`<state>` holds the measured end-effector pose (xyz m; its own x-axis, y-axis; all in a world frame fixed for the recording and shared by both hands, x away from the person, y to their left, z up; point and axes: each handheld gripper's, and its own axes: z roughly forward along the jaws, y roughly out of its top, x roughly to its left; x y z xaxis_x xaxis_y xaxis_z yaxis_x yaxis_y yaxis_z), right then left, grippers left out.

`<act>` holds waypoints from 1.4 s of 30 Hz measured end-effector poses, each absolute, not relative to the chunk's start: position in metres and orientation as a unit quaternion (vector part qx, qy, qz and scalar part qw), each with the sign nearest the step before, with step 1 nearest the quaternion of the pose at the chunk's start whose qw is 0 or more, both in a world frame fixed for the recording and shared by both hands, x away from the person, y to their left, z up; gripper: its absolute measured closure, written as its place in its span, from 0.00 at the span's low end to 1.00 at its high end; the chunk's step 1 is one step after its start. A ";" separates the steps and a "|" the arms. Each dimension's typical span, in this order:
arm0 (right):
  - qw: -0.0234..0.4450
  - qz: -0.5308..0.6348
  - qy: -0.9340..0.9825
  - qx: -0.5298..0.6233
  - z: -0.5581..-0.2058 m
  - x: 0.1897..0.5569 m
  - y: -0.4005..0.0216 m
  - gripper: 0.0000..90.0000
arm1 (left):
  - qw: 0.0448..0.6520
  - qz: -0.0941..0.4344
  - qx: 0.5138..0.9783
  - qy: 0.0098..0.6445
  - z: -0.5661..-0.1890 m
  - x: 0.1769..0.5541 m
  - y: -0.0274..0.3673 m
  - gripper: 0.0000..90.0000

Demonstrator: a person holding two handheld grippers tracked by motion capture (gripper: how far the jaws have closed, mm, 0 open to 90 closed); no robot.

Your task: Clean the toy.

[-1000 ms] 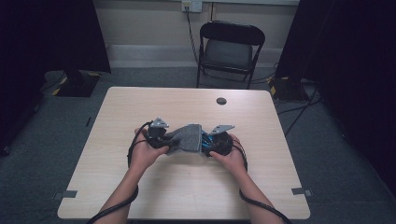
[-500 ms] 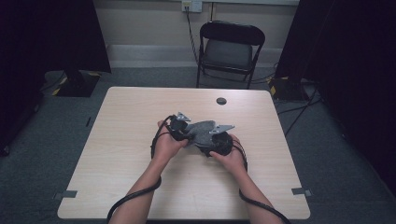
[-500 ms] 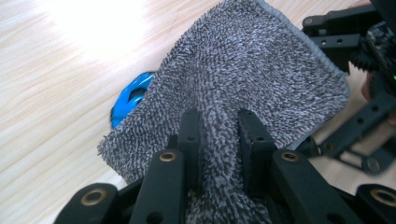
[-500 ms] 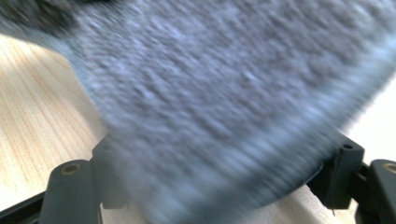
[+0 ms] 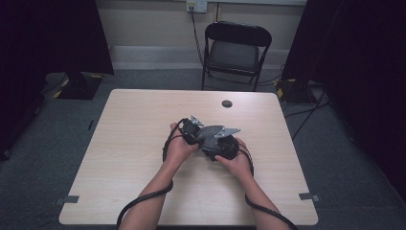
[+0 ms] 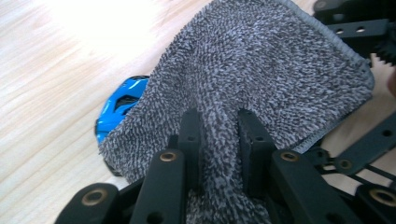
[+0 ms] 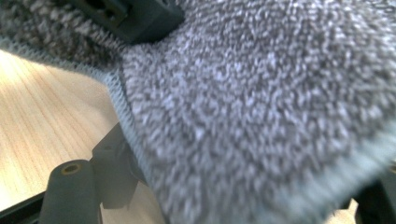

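A grey terry cloth (image 6: 261, 60) hangs from my left gripper (image 6: 219, 135), whose jaws are shut on a pinch of it. Under the cloth's left edge a blue toy car (image 6: 119, 105) peeks out on the table. In the high view the left gripper (image 5: 194, 130) and the right gripper (image 5: 224, 143) are held close together mid-table, the cloth (image 5: 210, 134) bunched between them. In the right gripper view the cloth (image 7: 261, 107) lies draped over the right gripper's jaws, which stand wide apart at the lower corners. The left gripper's black tip (image 7: 135, 14) shows at the top.
The light wooden table (image 5: 119, 143) has a small black round object (image 5: 227, 103) near its far edge. A black folding chair (image 5: 237, 48) stands behind the table. Cables trail from both grippers off the near edge.
My left hand has moved right toward the right hand, carrying its end of the cloth. The cloth, earlier stretched between the grippers, is now bunched. The right hand has stayed put.
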<state>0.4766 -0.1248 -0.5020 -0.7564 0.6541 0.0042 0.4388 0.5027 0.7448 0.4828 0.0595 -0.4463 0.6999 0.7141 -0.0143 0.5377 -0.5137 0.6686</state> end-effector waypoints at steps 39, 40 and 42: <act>0.141 0.383 0.855 0.319 -0.502 0.476 -0.125 0.26 | 0.308 0.158 0.815 0.465 -0.457 0.524 0.095 0.82; 0.141 0.383 0.855 0.319 -0.502 0.476 -0.125 0.26 | 0.308 0.160 0.814 0.466 -0.457 0.524 0.096 0.82; 0.140 0.383 0.855 0.319 -0.502 0.476 -0.125 0.26 | 0.305 0.163 0.812 0.470 -0.458 0.526 0.099 0.82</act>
<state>0.4765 -0.1247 -0.5020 -0.7565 0.6539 0.0042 0.4387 0.5028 0.7448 0.5255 0.0987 -0.4584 0.5045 0.8631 -0.0212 0.6639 -0.3721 0.6487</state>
